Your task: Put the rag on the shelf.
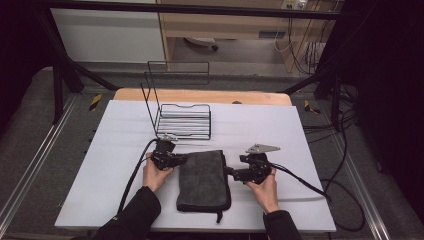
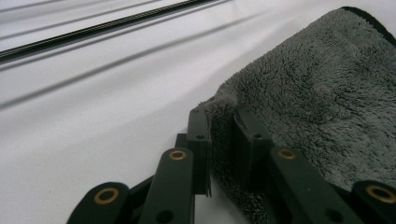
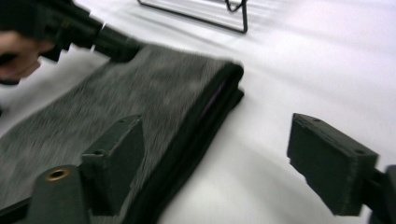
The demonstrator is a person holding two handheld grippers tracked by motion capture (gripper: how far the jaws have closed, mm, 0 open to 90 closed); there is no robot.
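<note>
A folded grey towel (image 1: 203, 181) lies on the white table (image 1: 280, 130), near its front edge, between the person's two hands. The left hand (image 1: 156, 175) reaches in from the towel's left side, and the left gripper (image 2: 219, 135) pinches the towel's edge between its jaws. The right hand (image 1: 264, 187) sits level with it on the other side; the right gripper (image 3: 215, 158) has its jaws spread wide just beside the towel's right edge. A wire rack (image 1: 182, 117) stands behind the towel.
</note>
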